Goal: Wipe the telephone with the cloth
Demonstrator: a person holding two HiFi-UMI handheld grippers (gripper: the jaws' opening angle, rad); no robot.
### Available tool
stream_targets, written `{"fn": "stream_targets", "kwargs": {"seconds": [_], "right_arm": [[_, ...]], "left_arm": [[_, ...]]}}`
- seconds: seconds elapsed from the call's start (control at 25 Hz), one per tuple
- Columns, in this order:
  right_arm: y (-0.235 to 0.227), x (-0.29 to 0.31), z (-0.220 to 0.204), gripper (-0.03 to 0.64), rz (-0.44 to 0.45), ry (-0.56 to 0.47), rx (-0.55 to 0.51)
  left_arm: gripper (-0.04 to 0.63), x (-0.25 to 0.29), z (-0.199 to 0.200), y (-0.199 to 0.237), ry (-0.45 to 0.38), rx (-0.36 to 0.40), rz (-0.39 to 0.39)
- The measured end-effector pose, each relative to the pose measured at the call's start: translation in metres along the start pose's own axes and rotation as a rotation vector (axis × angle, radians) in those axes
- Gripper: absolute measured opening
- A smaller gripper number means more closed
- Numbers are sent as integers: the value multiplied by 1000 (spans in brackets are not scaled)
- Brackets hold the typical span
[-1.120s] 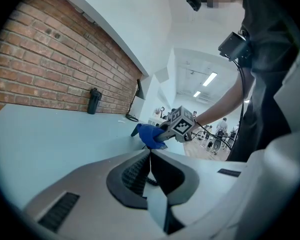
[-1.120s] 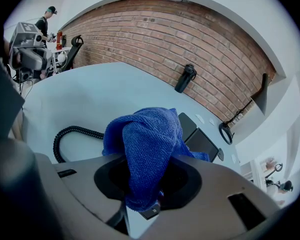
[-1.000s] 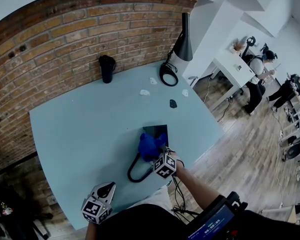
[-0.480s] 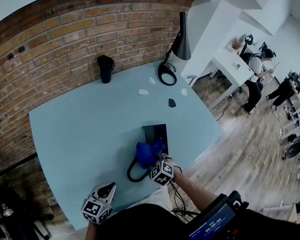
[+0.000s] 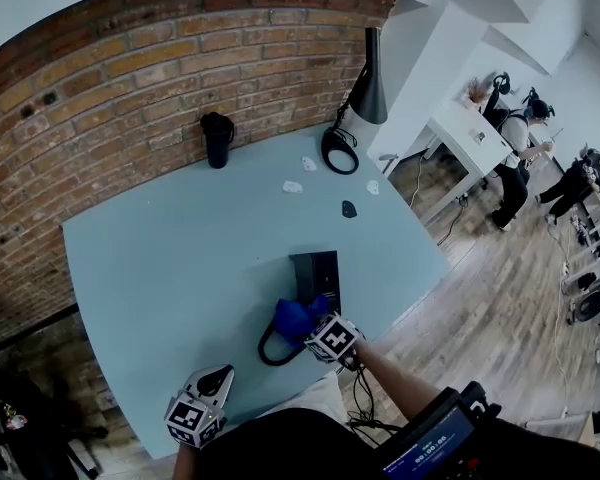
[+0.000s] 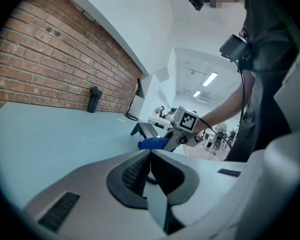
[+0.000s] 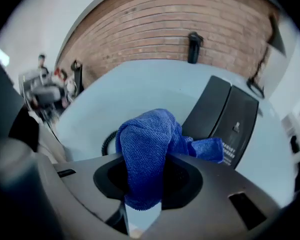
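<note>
A black telephone [image 5: 316, 271] lies near the front right of the pale blue table [image 5: 180, 248], its coiled cord [image 5: 272, 352] looping toward me. My right gripper [image 5: 316, 325] is shut on a blue cloth [image 5: 298, 317], which rests at the phone's near end. In the right gripper view the cloth [image 7: 150, 149] bulges out from between the jaws, with the telephone [image 7: 225, 119] just beyond it. My left gripper [image 5: 208, 388] hovers at the table's front edge, well left of the phone. Its jaws stand shut and empty in the left gripper view [image 6: 149, 171].
A black bottle [image 5: 217, 138] stands by the brick wall. A black desk lamp [image 5: 355, 98] sits at the far right corner. Small scraps [image 5: 293, 186] and a dark object [image 5: 349, 209] lie behind the phone. People stand at the far right on the wooden floor.
My right gripper has drawn the blue cloth back along the telephone toward me, from the phone's middle to its near end. The left gripper has stayed put.
</note>
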State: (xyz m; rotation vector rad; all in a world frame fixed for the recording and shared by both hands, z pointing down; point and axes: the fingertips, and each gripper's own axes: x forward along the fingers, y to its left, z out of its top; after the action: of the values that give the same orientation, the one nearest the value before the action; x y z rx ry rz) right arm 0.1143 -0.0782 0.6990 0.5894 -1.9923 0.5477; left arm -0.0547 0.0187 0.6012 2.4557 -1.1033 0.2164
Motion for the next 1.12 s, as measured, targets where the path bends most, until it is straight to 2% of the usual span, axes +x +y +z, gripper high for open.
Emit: {"fn": "stream_targets", "kwargs": {"seconds": [0.08, 0.12, 0.2, 0.28, 0.44, 0.6, 0.72, 0.88, 1.12], "right_arm": [[-7, -14, 17, 141, 119, -40, 168], [-15, -24, 30, 141, 141, -74, 206], [-41, -47, 59, 143, 106, -157, 211], [-74, -74, 91, 144, 0, -249, 165], [-132, -128, 146, 144, -319, -372, -30], [-152, -159, 168, 144, -573, -352, -260], [-158, -165, 168, 145, -685, -310, -362], [-157, -136, 145, 145, -682, -199, -425], [-159, -75, 95, 145, -566, -65, -352]], "left_arm": [[20, -2, 0, 3, -3, -7, 9], [20, -3, 0, 5, -4, -10, 13], [20, -6, -1, 6, -6, -15, 21], [20, -8, -2, 7, -4, -17, 27], [20, -8, -2, 7, -1, -21, 33], [20, -7, 1, 10, -2, -27, 39], [20, -7, 2, 13, 3, -32, 43], [21, -4, -1, 12, 14, -37, 43], [20, -3, 0, 12, 23, -42, 44]]}}
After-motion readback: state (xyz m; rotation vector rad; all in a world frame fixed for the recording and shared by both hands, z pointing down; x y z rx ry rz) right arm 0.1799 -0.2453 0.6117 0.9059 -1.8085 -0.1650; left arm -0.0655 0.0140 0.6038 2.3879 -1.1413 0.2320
